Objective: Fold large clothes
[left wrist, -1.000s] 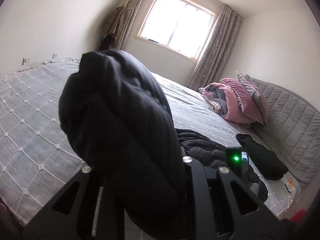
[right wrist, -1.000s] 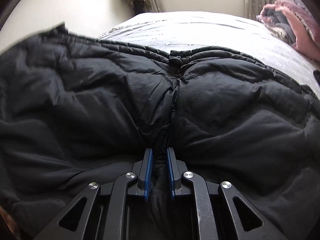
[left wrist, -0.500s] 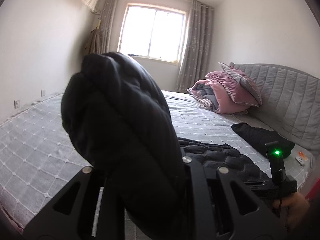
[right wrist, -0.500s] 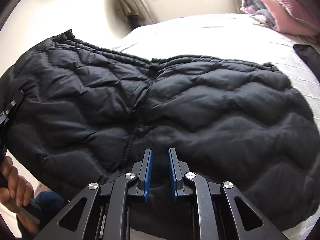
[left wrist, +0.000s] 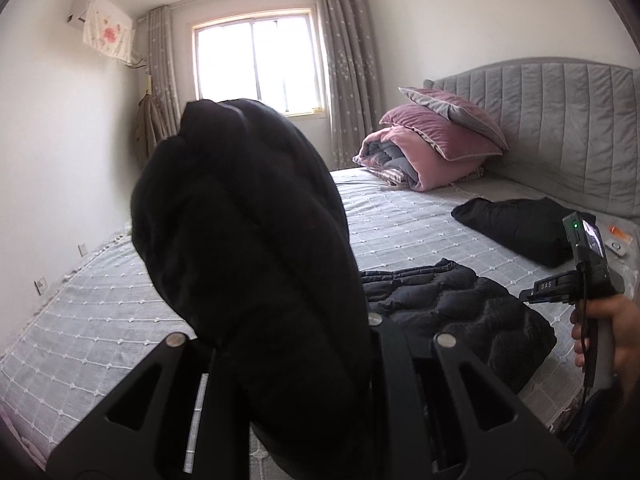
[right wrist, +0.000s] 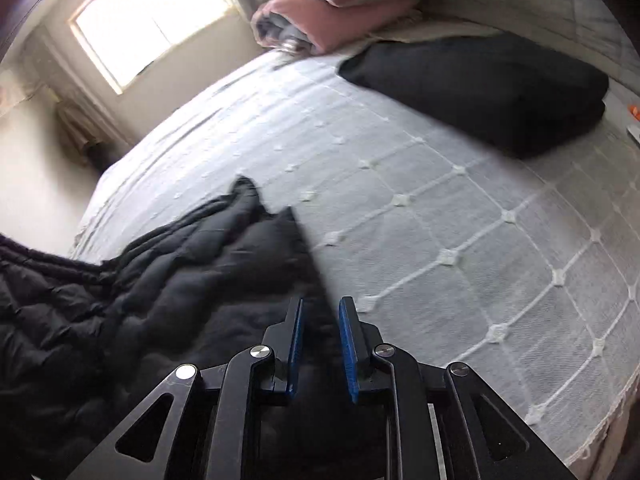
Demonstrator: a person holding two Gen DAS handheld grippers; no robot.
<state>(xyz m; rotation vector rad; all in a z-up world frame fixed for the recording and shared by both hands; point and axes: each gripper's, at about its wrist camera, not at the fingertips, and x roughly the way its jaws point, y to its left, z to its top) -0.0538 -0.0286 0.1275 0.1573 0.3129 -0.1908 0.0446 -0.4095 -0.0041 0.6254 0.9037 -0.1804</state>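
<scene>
While one black quilted jacket (left wrist: 452, 304) lies spread at the near edge of the bed (left wrist: 400, 232), a bunched part of it rises from the left tool (left wrist: 280, 360), gripped there and hiding the fingers. The right tool (right wrist: 320, 344) is opening, pads off the cloth, dark jacket below its gap. One folded black garment (right wrist: 480, 88) lies nearer the headboard beside two pink pillows (left wrist: 436, 136).

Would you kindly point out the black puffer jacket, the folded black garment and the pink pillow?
black puffer jacket (left wrist: 448, 304), left wrist view, quilted part lying on the bed.
folded black garment (left wrist: 516, 228), left wrist view, its top face.
pink pillow (left wrist: 436, 132), left wrist view, its velvet side.
</scene>
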